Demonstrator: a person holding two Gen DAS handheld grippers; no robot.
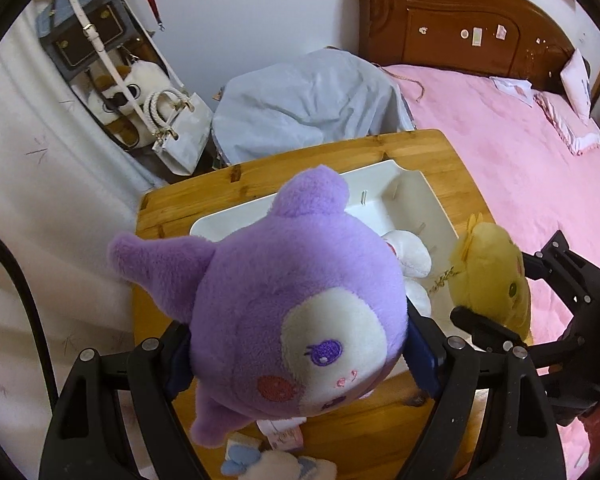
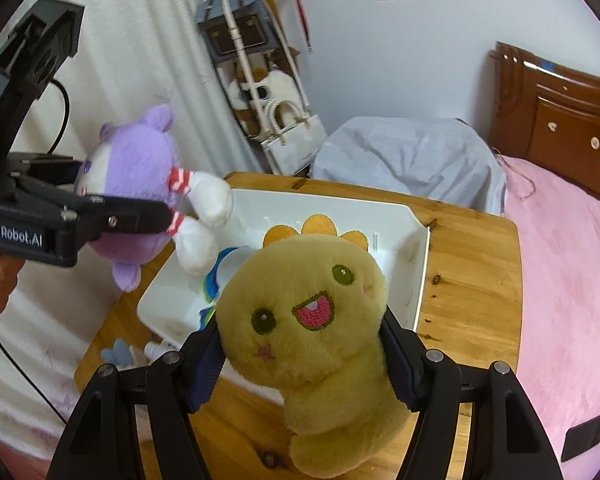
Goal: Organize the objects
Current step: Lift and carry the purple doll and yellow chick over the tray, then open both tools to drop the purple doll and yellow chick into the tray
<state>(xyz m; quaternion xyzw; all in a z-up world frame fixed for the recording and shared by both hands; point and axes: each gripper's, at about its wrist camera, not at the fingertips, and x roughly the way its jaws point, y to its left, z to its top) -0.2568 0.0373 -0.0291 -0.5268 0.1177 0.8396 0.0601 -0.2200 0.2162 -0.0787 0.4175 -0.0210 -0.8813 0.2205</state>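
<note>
A purple plush [image 1: 284,304] with a white face fills the left wrist view, and my left gripper [image 1: 300,360] is shut on it, blue pads pressing both sides. Its white feet [image 1: 412,256] hang above the white tray [image 1: 420,196] on the wooden table [image 1: 440,152]. My right gripper [image 2: 304,360] is shut on a yellow plush [image 2: 312,320] with orange petals, held over the near side of the tray [image 2: 416,264]. From the right wrist, the purple plush [image 2: 136,176] floats over the tray's left end. A blue and green item [image 2: 220,276] lies in the tray, mostly hidden.
A small plush with a blue bow [image 1: 260,460] lies at the table's near edge. A pink bed [image 1: 520,140] borders the table on the right. Beyond the table are a grey-blue covered bundle [image 1: 300,100] and hanging bags [image 1: 100,60]. White curtain falls on the left.
</note>
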